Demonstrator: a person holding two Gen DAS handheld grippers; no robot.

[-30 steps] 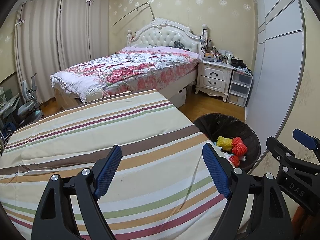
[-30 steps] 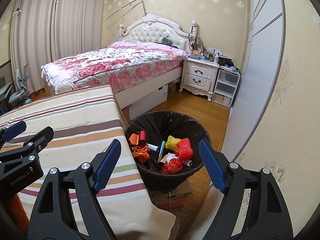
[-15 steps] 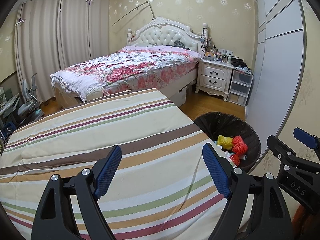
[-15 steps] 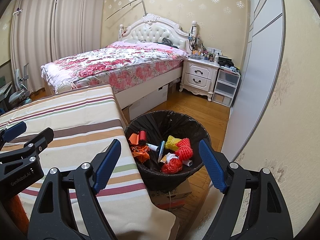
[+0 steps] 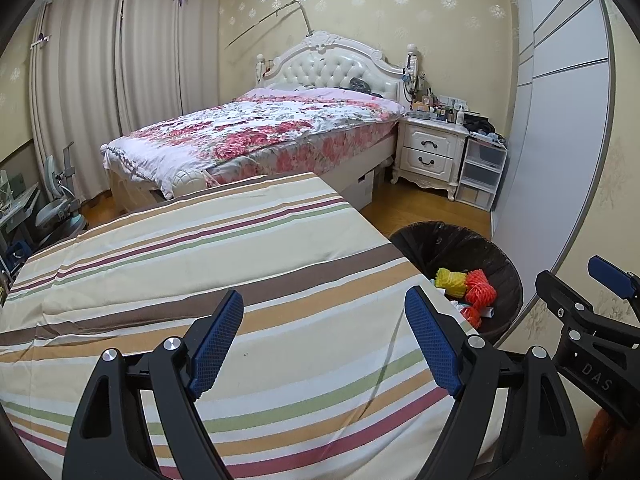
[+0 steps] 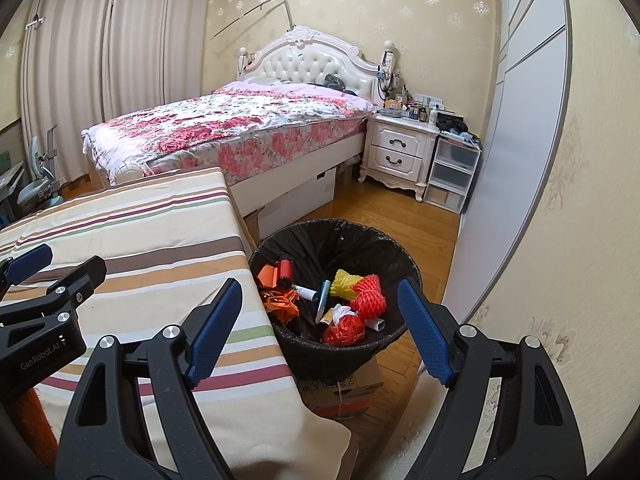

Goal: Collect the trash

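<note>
A black-lined trash bin [image 6: 340, 240] stands on the floor right of the striped table [image 6: 140, 248]. Inside lie red and yellow net bags [image 6: 368, 300], an orange wrapper [image 6: 280, 300], a red cylinder [image 6: 285, 270] and pens. My right gripper [image 6: 320, 324] hovers open in front of the bin, nothing between its blue pads. My left gripper [image 5: 324, 334] stands open over the bare striped cloth [image 5: 200, 260], also holding nothing. In the left wrist view, the bin [image 5: 460, 244] shows at the right with the net bags [image 5: 466, 284]. Each gripper appears at the edge of the other's view.
A bed with a floral cover [image 5: 260, 132] stands behind the table. A white nightstand [image 5: 432, 152] and plastic drawers [image 5: 480, 176] sit by the sliding wardrobe [image 5: 560, 120]. A cardboard box [image 6: 344, 390] lies under the bin. Wooden floor [image 6: 400, 212] runs between bed and wardrobe.
</note>
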